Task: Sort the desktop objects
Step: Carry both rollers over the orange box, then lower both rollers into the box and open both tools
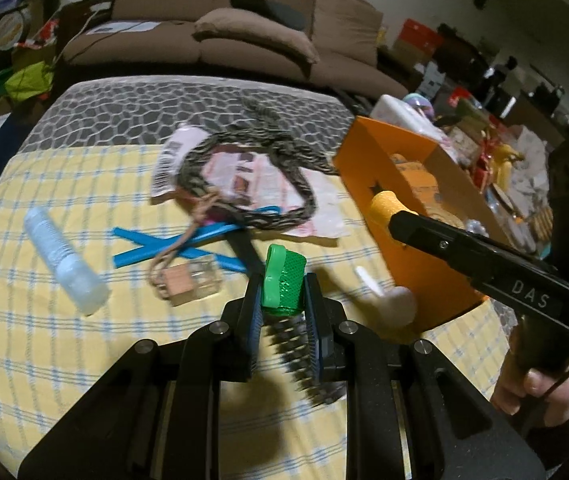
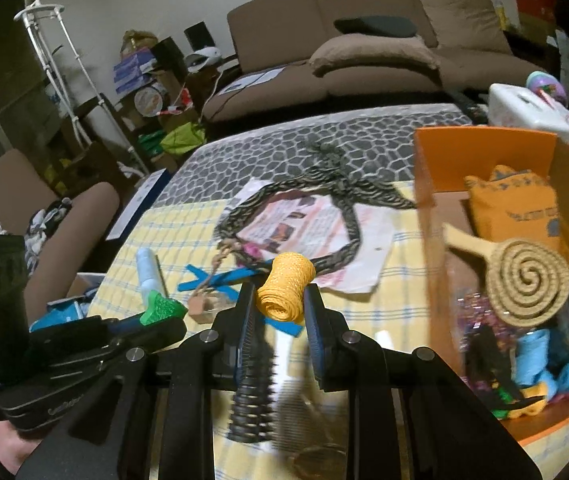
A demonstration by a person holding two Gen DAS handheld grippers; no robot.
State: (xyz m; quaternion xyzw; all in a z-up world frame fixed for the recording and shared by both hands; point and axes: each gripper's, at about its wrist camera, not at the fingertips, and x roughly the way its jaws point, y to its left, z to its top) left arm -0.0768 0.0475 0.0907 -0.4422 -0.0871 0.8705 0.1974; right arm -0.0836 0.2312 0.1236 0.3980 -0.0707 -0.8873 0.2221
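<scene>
My left gripper (image 1: pixel 282 294) is shut on a green knurled handle (image 1: pixel 287 274), and a black coil spring (image 1: pixel 298 354) hangs from it below the fingers. It is held above the yellow checked tablecloth (image 1: pixel 44 360). My right gripper (image 2: pixel 280 298) is shut on a yellow knurled handle (image 2: pixel 284 284) with its own black spring (image 2: pixel 252 396) beneath. In the left wrist view the right gripper (image 1: pixel 398 226) holds the yellow handle (image 1: pixel 384 205) against the near wall of the orange box (image 1: pixel 380 152). In the right wrist view the left gripper (image 2: pixel 152 322) carries the green handle (image 2: pixel 162 309) at lower left.
On the cloth lie a clear bottle (image 1: pixel 64 256), crossed blue strips (image 1: pixel 144 246), a patterned cord loop (image 1: pixel 284 216) over leaflets, a small wood-and-clear block (image 1: pixel 188 284) and a white spoon-like piece (image 1: pixel 392 300). The orange box (image 2: pixel 484 148) holds a spiral mat (image 2: pixel 530 284) and several small items.
</scene>
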